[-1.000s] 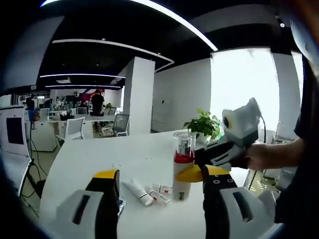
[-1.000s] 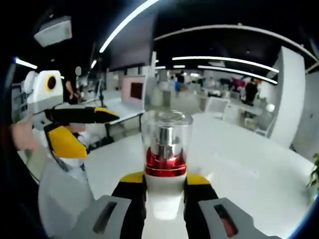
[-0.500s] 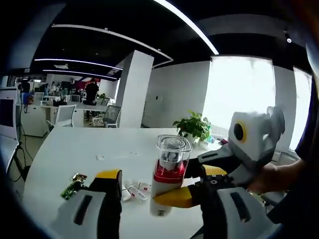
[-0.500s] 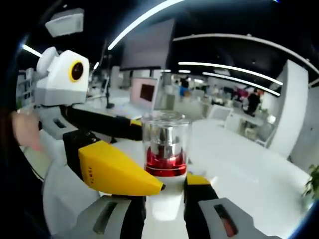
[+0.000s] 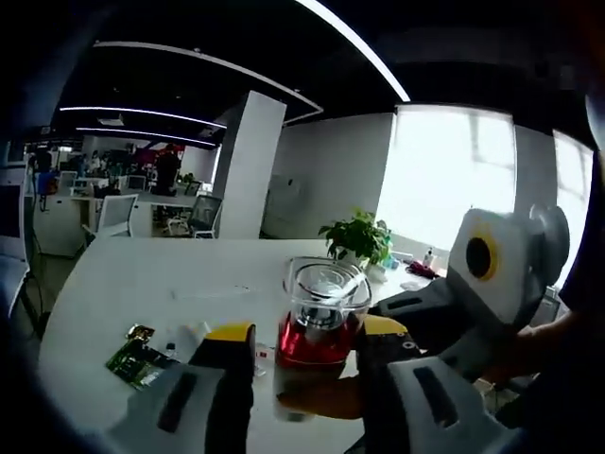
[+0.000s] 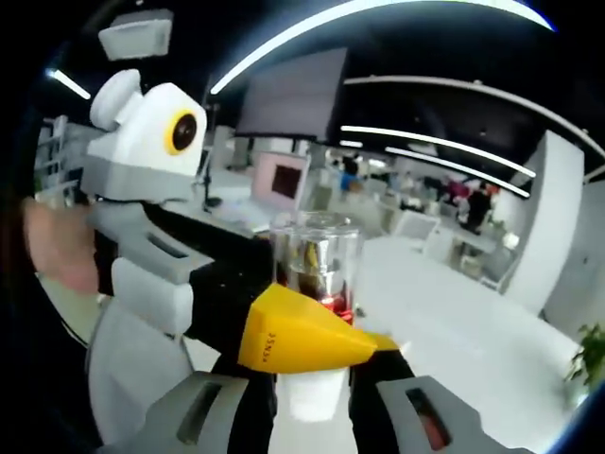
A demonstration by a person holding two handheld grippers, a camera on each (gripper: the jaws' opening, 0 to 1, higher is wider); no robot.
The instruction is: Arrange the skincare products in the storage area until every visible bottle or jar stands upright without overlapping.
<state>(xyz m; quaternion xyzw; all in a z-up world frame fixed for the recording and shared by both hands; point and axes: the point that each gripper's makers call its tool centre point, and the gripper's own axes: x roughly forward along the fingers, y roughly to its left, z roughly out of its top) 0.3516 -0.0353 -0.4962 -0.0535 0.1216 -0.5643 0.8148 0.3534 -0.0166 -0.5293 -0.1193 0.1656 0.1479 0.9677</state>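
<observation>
- left gripper view: the bottle point(image 5: 319, 326), clear cap over a red band and a white body, sits at about 6 o'clock, upright between my left gripper point(image 5: 307, 378)'s two yellow-tipped jaws. the jaws stand apart with the bottle in the gap; i cannot tell whether they are touching it.
- the right gripper point(image 5: 416, 317) comes in from 4 o'clock, and it appears to be gripping the bottle's lower body.
- on the white table point(image 5: 132, 284) a green packet point(image 5: 137, 357) lies flat at 8 o'clock, and small white tubes point(image 5: 260, 355) lie just behind my left jaw. i judge the task early: the bottle is not yet set down, and the tubes are still lying flat.
- room: bare tabletop toward 10 o'clock, its rounded edge at 9; a plant point(image 5: 357, 238) stands near the far edge at 1 o'clock.
- right gripper view: my right gripper point(image 6: 312, 374) has closed on the bottle point(image 6: 315, 270)'s white body at 6 o'clock, bottle upright.
- the left gripper point(image 6: 284, 326) crosses from 9 o'clock, a yellow jaw just in front of the bottle.
- open table point(image 6: 473, 331) lies toward 3 o'clock; the two grippers are crowded, so i would separate them carefully.
</observation>
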